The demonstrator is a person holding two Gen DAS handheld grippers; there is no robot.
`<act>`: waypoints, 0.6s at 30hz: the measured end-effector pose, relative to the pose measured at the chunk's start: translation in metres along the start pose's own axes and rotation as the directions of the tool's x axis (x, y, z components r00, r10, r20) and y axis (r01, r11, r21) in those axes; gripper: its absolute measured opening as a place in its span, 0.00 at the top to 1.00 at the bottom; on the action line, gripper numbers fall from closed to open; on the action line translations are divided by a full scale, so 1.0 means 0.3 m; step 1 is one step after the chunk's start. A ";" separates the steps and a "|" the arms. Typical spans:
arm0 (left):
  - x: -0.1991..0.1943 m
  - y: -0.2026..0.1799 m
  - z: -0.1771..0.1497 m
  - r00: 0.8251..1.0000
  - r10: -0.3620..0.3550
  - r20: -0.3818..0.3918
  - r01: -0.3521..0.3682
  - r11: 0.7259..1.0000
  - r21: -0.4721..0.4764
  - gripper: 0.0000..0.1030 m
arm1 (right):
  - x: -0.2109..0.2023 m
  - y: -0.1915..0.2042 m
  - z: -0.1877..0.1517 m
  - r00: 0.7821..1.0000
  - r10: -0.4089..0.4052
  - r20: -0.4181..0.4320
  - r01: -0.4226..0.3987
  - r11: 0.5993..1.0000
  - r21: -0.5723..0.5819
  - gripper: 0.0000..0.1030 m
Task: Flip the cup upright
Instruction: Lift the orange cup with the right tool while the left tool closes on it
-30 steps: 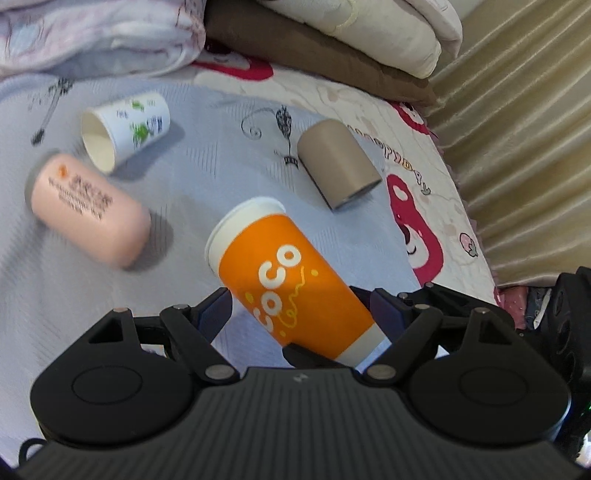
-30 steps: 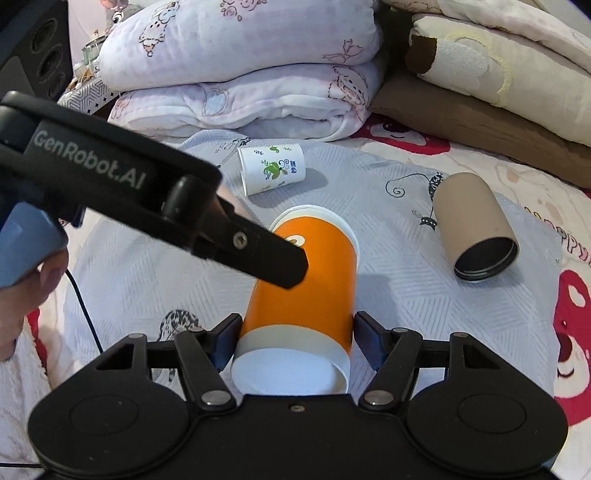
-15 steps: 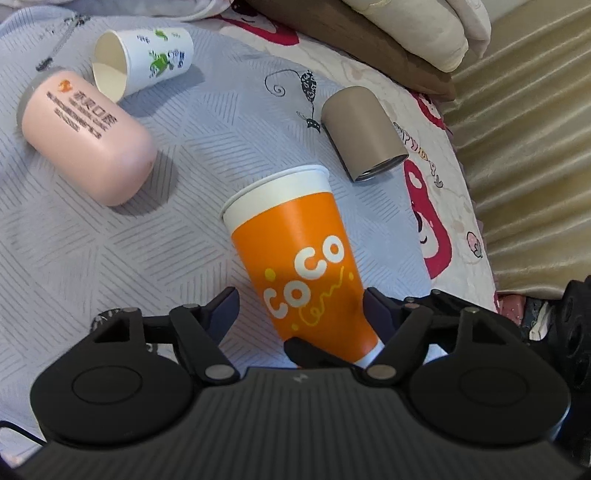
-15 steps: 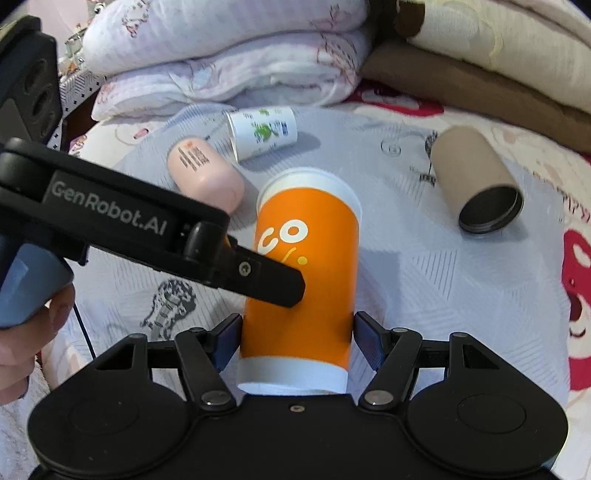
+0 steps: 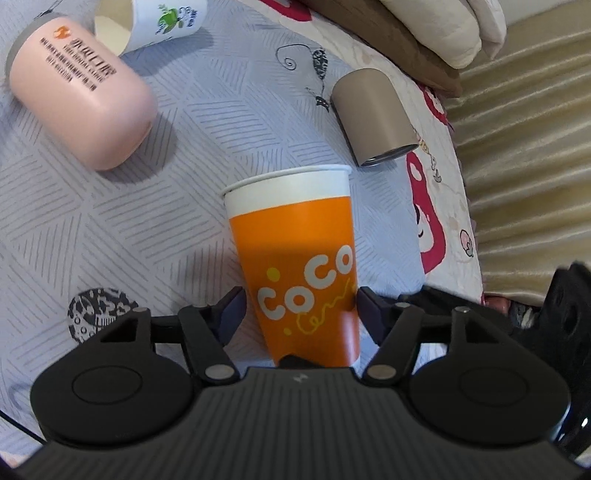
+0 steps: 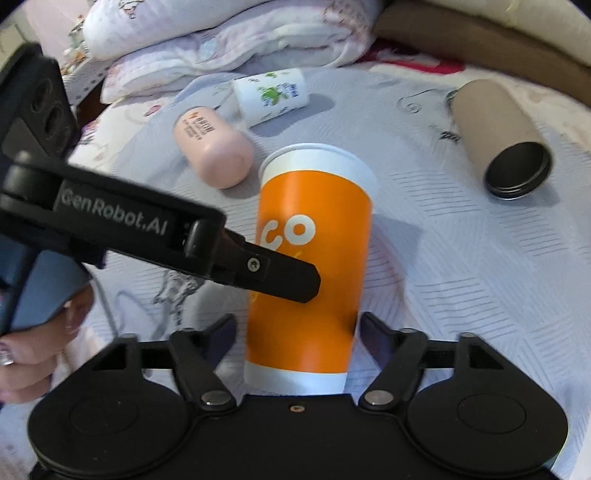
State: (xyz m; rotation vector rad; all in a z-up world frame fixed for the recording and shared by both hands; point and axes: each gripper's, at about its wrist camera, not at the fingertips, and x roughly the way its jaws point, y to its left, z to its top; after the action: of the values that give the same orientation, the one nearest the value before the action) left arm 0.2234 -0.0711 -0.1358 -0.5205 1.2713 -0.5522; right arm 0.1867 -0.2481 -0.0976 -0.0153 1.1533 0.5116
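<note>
An orange paper cup (image 5: pixel 299 258) with white "CoCo" lettering and a white rim stands nearly upright between the fingers of both grippers, mouth up. My left gripper (image 5: pixel 299 314) has its fingers on both sides of the lower body, close against it. My right gripper (image 6: pixel 299 332) straddles the cup (image 6: pixel 314 266) near its white base, with small gaps at both pads. A finger of the left gripper (image 6: pixel 280 277) crosses the cup's front in the right wrist view. The cup's foot is hidden behind the gripper bodies.
A pink capsule-shaped cup (image 5: pixel 79 103) lies on its side on the grey patterned bedspread (image 5: pixel 110 236). A white cup with green print (image 5: pixel 162 22) and a tan tumbler (image 5: pixel 373 114) also lie on their sides. Folded quilts and pillows (image 6: pixel 221 40) are piled behind.
The orange cup has tipped from lying at a slant to nearly upright, both grippers rising with it. The view has moved closer to the bedspread.
</note>
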 end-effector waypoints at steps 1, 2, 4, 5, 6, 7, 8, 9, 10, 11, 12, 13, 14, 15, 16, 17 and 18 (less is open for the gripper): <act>0.002 -0.005 0.004 1.000 -0.004 -0.007 0.004 1.000 0.021 0.32 | -0.004 -0.003 0.006 1.000 0.000 0.003 0.000 1.000 -0.011 0.21; 0.007 -0.013 0.008 1.000 0.000 -0.021 0.001 0.999 0.048 0.31 | -0.008 -0.004 0.017 1.000 -0.003 -0.001 0.003 0.999 -0.034 0.21; 0.006 -0.018 0.009 1.000 0.016 -0.024 -0.014 0.998 0.068 0.31 | -0.008 -0.004 0.038 1.000 0.006 -0.025 -0.008 0.996 -0.086 0.21; 0.007 -0.019 0.011 0.999 0.017 -0.028 -0.015 0.997 0.072 0.31 | -0.002 -0.007 0.051 0.999 0.016 -0.041 -0.020 0.995 -0.099 0.21; 0.008 -0.017 0.013 0.999 0.016 -0.030 -0.014 0.998 0.067 0.31 | 0.005 -0.011 0.062 0.998 0.025 -0.057 -0.031 0.993 -0.111 0.21; 0.008 -0.011 0.018 1.000 0.013 -0.028 -0.011 0.998 0.055 0.31 | 0.012 -0.015 0.072 0.997 0.030 -0.070 -0.039 0.992 -0.121 0.21; 0.010 -0.004 0.022 1.000 0.013 -0.024 -0.012 0.999 0.041 0.28 | 0.018 -0.021 0.081 0.996 0.032 -0.080 -0.042 0.991 -0.128 0.21; 0.014 0.002 0.026 1.000 0.014 -0.017 -0.013 0.999 0.031 0.24 | 0.026 -0.027 0.092 0.996 0.031 -0.087 -0.042 0.991 -0.129 0.20; 0.022 0.006 0.028 1.000 0.016 -0.015 -0.016 0.999 0.031 0.22 | 0.034 -0.037 0.102 0.995 0.039 -0.097 -0.051 0.991 -0.122 0.20; 0.032 0.007 0.032 1.000 0.014 -0.024 -0.014 0.999 0.038 0.20 | 0.041 -0.047 0.111 0.993 0.053 -0.105 -0.064 0.992 -0.111 0.20; 0.038 0.009 0.033 1.000 0.008 -0.027 -0.007 0.999 0.037 0.20 | 0.046 -0.056 0.118 0.992 0.063 -0.109 -0.074 0.993 -0.097 0.20; 0.043 0.010 0.036 1.000 0.003 -0.029 -0.002 1.000 0.030 0.20 | 0.054 -0.063 0.126 0.991 0.071 -0.113 -0.080 0.993 -0.085 0.22; 0.045 0.010 0.039 1.000 0.001 -0.027 0.000 1.000 0.030 0.20 | 0.061 -0.068 0.130 0.990 0.073 -0.118 -0.083 0.993 -0.084 0.22; 0.045 0.007 0.040 1.000 0.003 -0.016 -0.002 0.999 0.038 0.21 | 0.065 -0.067 0.130 0.990 0.078 -0.117 -0.088 0.992 -0.089 0.24; 0.042 0.003 0.041 1.000 0.008 0.001 -0.008 0.999 0.052 0.22 | 0.067 -0.065 0.125 0.990 0.084 -0.112 -0.095 0.991 -0.097 0.24; 0.041 -0.003 0.041 1.000 0.013 0.015 -0.014 0.997 0.072 0.22 | 0.066 -0.061 0.118 0.991 0.088 -0.100 -0.099 0.989 -0.107 0.24; 0.041 -0.009 0.040 1.000 0.015 0.023 -0.017 0.996 0.089 0.24 | 0.065 -0.060 0.111 0.992 0.090 -0.085 -0.099 0.989 -0.108 0.24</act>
State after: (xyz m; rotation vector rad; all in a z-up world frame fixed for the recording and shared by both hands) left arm 0.2374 -0.0804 -0.1406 -0.4404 1.2225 -0.5851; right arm 0.2286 -0.2476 -0.1050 -0.0792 1.2066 0.6644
